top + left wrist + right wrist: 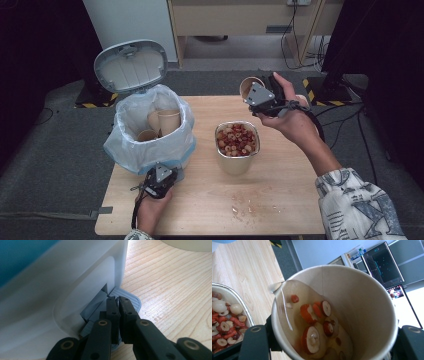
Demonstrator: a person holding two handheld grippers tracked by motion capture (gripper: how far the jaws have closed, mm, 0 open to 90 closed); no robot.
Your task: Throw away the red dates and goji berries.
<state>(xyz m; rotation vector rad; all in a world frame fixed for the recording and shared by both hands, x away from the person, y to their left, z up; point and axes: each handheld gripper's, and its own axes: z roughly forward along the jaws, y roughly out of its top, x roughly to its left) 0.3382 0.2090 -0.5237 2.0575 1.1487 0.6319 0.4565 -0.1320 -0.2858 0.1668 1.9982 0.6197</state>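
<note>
Above the far right of the wooden table (280,200), a tilted brown paper cup (337,312) of sliced red fruit is pinched by the right gripper (256,95), held clear for emptying into the metal container (237,142) nearby. Left gripper (117,302), jaws pressed together, is kept on the grey pedal (125,298) so the lid (131,65) of the white bag-lined bin (150,135) stays up.

I see the lined white pedal bin (150,135) left of the square metal tub of fruit slices (237,145) | brown paper cup (248,86) behind the tub, aloft | spilled liquid (247,206) before the tub.
</note>
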